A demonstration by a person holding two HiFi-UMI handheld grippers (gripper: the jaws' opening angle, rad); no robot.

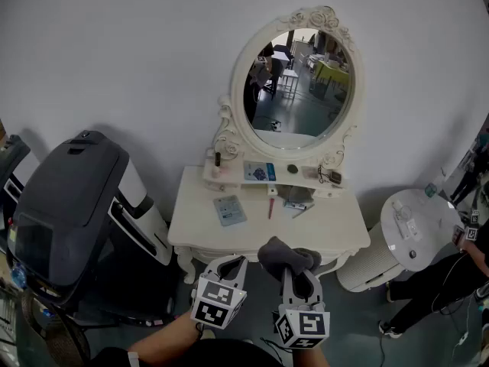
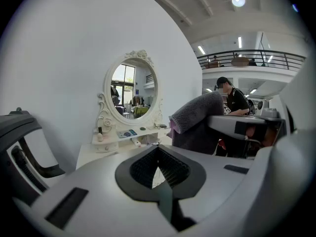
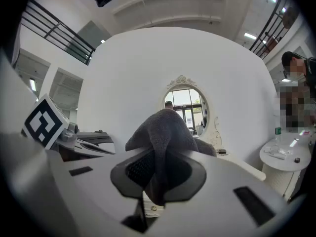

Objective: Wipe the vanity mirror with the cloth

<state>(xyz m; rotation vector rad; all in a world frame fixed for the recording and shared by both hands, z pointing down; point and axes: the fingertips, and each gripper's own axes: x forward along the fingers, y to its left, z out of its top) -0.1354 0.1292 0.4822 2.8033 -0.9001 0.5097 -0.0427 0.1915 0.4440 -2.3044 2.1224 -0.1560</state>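
My right claw (image 3: 159,180) is clamping the grey cloth (image 3: 165,130), which is bunching up above the jaws. My left claw (image 2: 159,168) is sitting closed on nothing (just 1 cloth between 2 claws). The vanity mirror (image 1: 299,86) is standing ahead and above, well apart, across the table (image 1: 340,224), its oval upright. I'm judging the right claw nearer.

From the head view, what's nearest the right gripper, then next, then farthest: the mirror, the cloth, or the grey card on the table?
1. Cloth: in the right gripper's jaws.
2. Grey card: flat on the table, left.
3. Mirror: back, at the wall.
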